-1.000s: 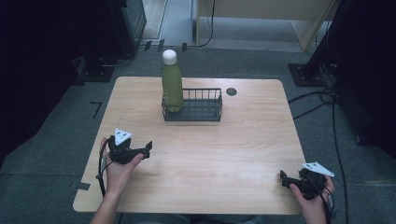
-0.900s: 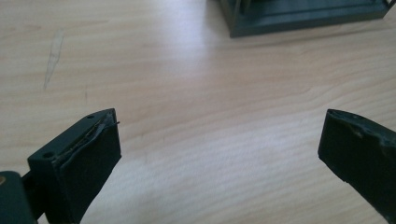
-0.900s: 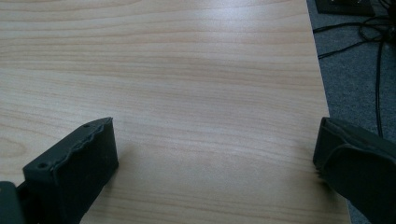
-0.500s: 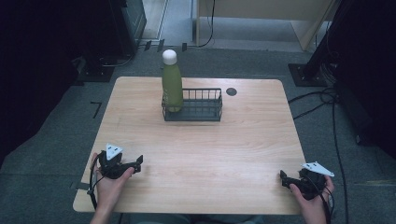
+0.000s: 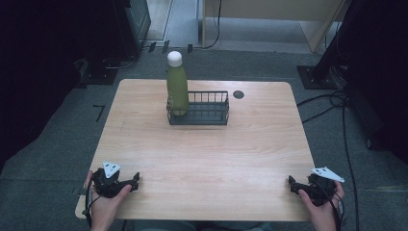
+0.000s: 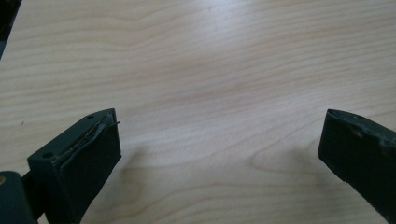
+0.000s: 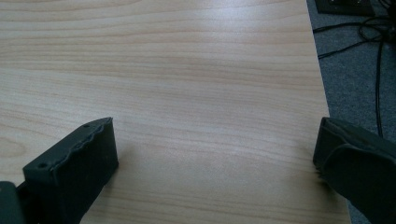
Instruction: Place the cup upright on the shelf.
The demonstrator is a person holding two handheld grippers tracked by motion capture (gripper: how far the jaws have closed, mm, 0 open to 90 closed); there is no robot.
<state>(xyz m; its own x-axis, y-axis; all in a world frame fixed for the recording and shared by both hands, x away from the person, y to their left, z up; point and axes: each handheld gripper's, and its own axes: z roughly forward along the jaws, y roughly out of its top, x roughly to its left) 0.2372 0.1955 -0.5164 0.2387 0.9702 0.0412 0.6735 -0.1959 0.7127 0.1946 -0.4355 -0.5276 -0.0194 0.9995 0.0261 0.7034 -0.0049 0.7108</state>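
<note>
The left tool (image 5: 136,179) has drawn back toward the person's edge of the worktop (image 5: 207,154) since a second ago: then it hovered further in over the wood, and now it rests at the near left corner, held in the left hand (image 5: 107,202). The right tool (image 5: 292,183) has stayed at the near right corner, in the right hand (image 5: 321,207), much as before. The bottle and basket have not shifted.

The green bottle (image 5: 177,86), with its white cap, stands upright in the left end of the black wire basket (image 5: 207,113), which sits toward the far side of the worktop, well apart from both tools. From the basket, the left tool lies nearer the person and to the left; the right tool lies nearer the person and to the right.

In the left gripper view the left tool (image 6: 219,144) has its jaws spread wide over bare wood, gripping nothing. In the right gripper view the right tool (image 7: 217,149) is likewise wide apart and empty, its right jaw at the worktop's side edge.
</note>
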